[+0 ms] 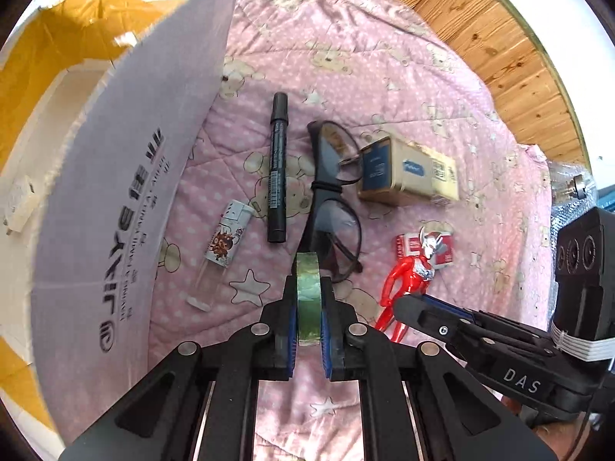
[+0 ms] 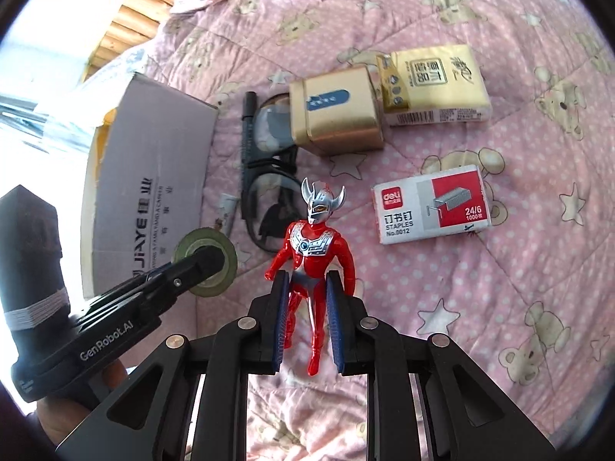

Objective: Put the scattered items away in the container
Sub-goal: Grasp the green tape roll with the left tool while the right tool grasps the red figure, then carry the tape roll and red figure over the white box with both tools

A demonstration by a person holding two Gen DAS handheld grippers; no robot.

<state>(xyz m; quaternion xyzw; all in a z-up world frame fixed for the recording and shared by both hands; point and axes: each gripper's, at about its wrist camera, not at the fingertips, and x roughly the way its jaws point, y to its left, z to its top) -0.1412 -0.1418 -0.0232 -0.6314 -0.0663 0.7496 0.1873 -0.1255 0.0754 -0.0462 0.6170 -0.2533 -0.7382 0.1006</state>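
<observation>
Jaws of the left gripper [image 1: 308, 309] clench a green tape roll [image 1: 308, 299] edge-on; the right gripper's [image 2: 306, 319] jaws sit around the red plastic hero figure's [image 2: 315, 246] hips, contact uncertain. Beyond, black-framed glasses [image 1: 330, 192] partly hide behind a gold box [image 2: 336, 115]. At left stands the grey cardboard box [image 1: 127, 169], on a pink bear-print quilt [image 2: 538, 269].

Pink bear-print quilt [image 2: 480, 288]; wooden plank wall [image 1: 499, 38] behind.
</observation>
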